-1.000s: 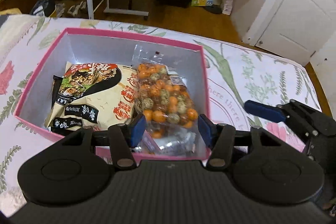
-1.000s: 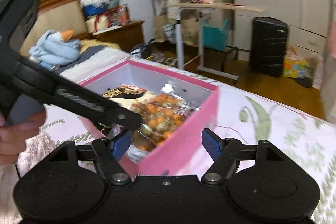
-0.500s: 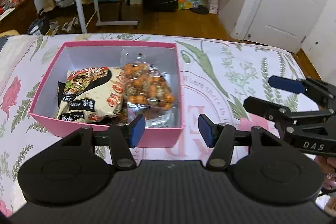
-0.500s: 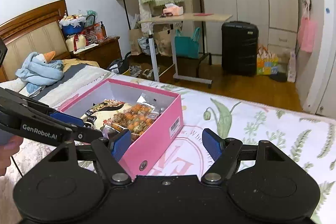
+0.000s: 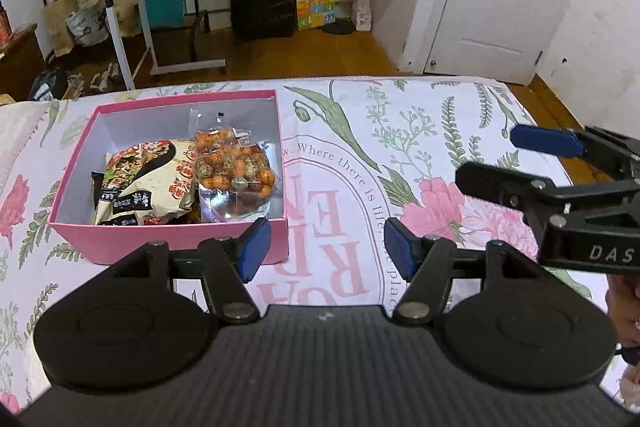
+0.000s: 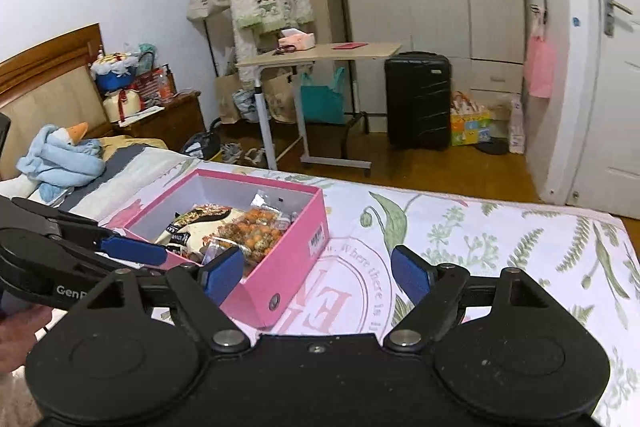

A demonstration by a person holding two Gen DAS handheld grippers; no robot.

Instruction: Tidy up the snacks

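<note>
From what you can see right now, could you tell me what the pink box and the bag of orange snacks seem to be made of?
The pink box looks like matte cardboard: thin stiff walls, pale lining, metal rivet on one end. The bag of orange snacks appears to be clear glossy plastic film, since its contents show through and it glints.

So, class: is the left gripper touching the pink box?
Apart. In the right wrist view, the left gripper hovers open above the pink box; floral cloth shows between them in the left wrist view.

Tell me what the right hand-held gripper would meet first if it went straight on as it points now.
Probably the floral bedspread: the right hand-held gripper is open and empty, and the pink box lies just left of its line. Depth is unclear.
</note>
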